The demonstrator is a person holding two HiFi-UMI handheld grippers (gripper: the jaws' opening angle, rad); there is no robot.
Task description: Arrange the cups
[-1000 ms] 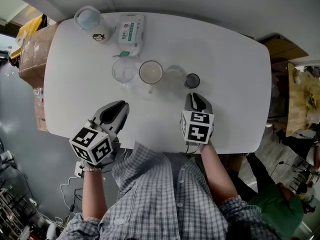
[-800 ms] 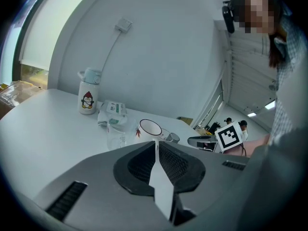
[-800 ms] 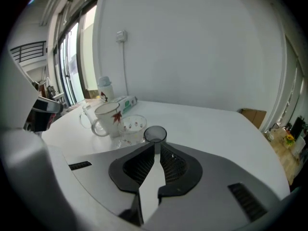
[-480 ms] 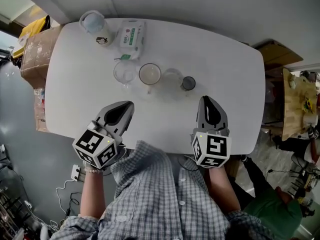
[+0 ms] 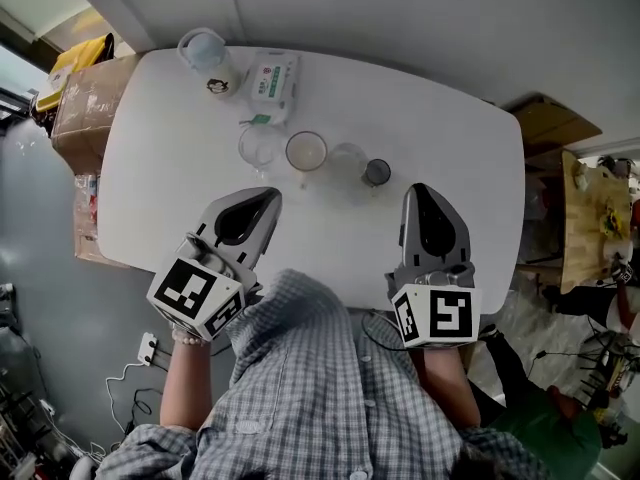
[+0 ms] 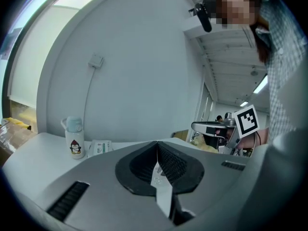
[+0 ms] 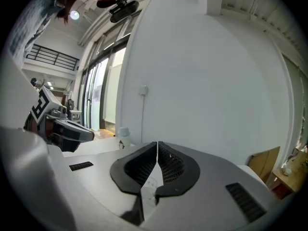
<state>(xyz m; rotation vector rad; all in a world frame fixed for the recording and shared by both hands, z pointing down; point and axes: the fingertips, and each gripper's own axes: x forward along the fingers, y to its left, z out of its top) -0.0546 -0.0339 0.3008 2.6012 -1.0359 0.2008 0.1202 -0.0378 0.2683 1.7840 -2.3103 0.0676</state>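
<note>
- Four cups (image 5: 306, 151) stand in a line across the middle of the white counter (image 5: 450, 138): a clear glass (image 5: 258, 146), a tan-lined cup (image 5: 306, 151), a second clear cup (image 5: 347, 158) and a small dark cup (image 5: 377, 172) just beside it.
- The left tool (image 5: 270, 198) hangs above the counter's near edge with its jaws pressed together and nothing between them.
- The right tool (image 5: 418, 192) is level with it. Its jaws have just closed, and they too are empty.
- A penguin-print bottle (image 5: 205, 56) and a packet of wipes (image 5: 272, 76) sit at the far left, well apart from the row.
- Judged from this layout, the row looks set and both tools are holding off from it.
- Any further nudge would call for spreading the jaws before reaching in, not over the cups.
- The approach should come from the near side, one cup at a time.
- The clear pair give little edge to aim at, so their rims are best sighted slowly.
- The dark cup stands so near its neighbour that a jaw slipped between them could knock one over; gripping across its free sides looks safer.
</note>
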